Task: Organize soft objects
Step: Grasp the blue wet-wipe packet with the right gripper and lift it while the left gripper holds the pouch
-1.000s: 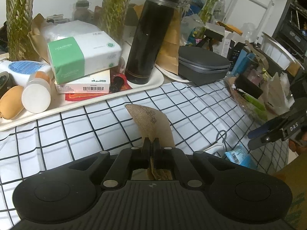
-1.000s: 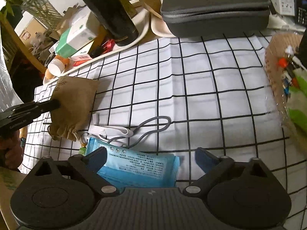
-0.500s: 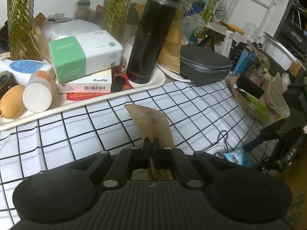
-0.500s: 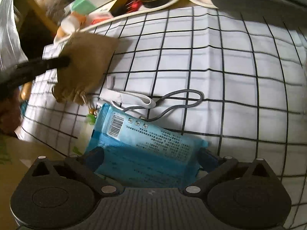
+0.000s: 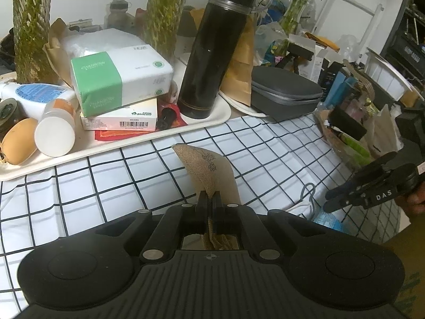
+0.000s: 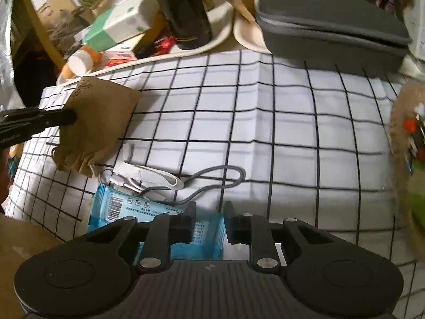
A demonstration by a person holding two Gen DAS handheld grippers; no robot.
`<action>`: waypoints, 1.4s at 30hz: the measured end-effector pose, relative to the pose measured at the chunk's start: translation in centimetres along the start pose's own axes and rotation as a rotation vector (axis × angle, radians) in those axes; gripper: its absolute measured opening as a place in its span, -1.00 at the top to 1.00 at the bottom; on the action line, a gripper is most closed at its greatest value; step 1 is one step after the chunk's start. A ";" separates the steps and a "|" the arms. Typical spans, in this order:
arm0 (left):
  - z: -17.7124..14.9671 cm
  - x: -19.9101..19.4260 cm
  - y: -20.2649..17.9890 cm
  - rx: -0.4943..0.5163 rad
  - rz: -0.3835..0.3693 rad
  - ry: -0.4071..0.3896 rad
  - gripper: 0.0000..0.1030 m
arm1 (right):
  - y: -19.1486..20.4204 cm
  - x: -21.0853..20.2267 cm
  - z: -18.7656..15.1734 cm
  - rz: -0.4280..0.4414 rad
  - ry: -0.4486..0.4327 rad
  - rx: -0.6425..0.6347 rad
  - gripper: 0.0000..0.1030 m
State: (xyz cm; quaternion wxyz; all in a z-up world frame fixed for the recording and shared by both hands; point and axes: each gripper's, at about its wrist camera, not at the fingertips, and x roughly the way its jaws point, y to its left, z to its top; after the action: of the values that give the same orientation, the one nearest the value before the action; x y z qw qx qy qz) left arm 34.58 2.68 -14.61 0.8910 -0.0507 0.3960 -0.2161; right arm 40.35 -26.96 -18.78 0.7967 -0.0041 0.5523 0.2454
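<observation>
My left gripper (image 5: 209,199) is shut on the gathered neck of a tan burlap pouch (image 5: 207,164), which hangs just over the checked cloth. The right wrist view shows the same pouch (image 6: 98,122) at the left, with the left gripper's fingers (image 6: 53,118) pinching it. My right gripper (image 6: 208,212) points steeply down at the table's front edge. Its jaws are closing on the right end of a blue wipes pack (image 6: 119,207), and blue fills the gap between them. The left wrist view shows the right gripper (image 5: 334,199) over that pack (image 5: 326,218).
A white strap (image 6: 148,178) and grey cord (image 6: 220,178) lie behind the pack. A cream tray (image 5: 217,117) holds a tissue box (image 5: 119,77), black flask (image 5: 212,50) and bottles. A grey zip case (image 6: 332,24) lies at the back. A cluttered basket (image 5: 345,135) stands at the right.
The right gripper's jaws have come in from wide open onto the blue pack, and the gripper has rolled a little. The left gripper and its pouch have not moved.
</observation>
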 end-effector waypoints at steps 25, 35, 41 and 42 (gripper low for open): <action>0.1 -0.9 0.0 0.010 -0.008 -0.015 0.94 | 0.2 0.7 -1.5 0.280 0.171 -0.218 -0.57; 0.2 -0.8 0.0 0.006 -0.007 -0.012 0.94 | 0.9 1.5 -0.9 0.350 0.095 -0.338 -0.61; 0.3 -0.9 0.2 -0.005 -0.007 -0.018 0.94 | 2.0 1.9 -0.8 0.412 0.104 -0.379 -0.22; 0.3 -1.0 0.2 -0.005 -0.007 -0.018 0.94 | 2.2 1.7 -0.9 0.407 0.097 -0.396 -0.10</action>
State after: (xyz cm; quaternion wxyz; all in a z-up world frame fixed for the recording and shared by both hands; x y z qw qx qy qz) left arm 34.28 3.25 -13.82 0.8938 -0.0560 0.3881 -0.2178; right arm 39.10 -24.59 -20.06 0.6875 -0.0604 0.5206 0.5027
